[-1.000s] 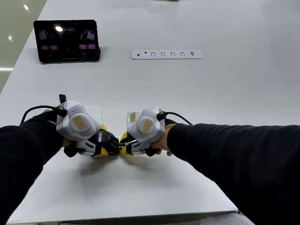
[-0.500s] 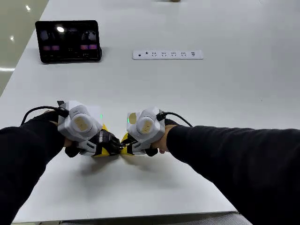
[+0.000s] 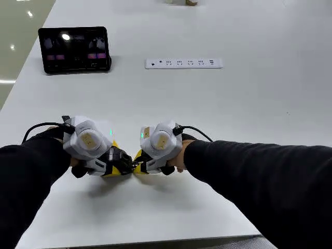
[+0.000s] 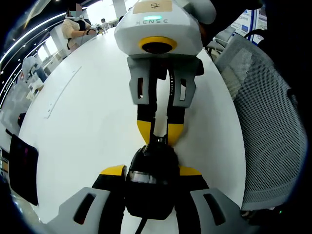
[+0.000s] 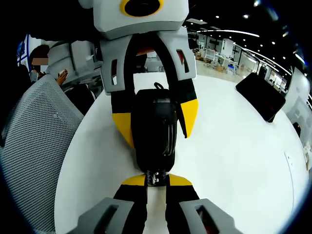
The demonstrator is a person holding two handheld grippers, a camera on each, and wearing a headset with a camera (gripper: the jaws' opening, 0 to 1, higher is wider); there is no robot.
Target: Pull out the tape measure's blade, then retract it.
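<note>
The black tape measure (image 3: 123, 158) sits between my two grippers near the table's front edge. My left gripper (image 3: 118, 165) is shut on its case (image 4: 148, 185), the yellow fingertips (image 4: 113, 170) on either side. My right gripper (image 3: 138, 165) faces it from the other side, nearly tip to tip. In the right gripper view the right gripper (image 5: 157, 180) is shut on the blade's end hook (image 5: 155, 176), right at the mouth of the case (image 5: 153, 129). Almost no blade shows between the hook and the case.
The white table (image 3: 233, 114) stretches away behind the grippers. A dark tablet (image 3: 74, 49) stands at the back left and a white power strip (image 3: 183, 63) lies at the back centre. A mesh chair (image 4: 273, 126) stands off the table's near edge.
The head camera has tipped slightly. Both grippers keep the same hold, close together, and the tape measure has not visibly moved.
</note>
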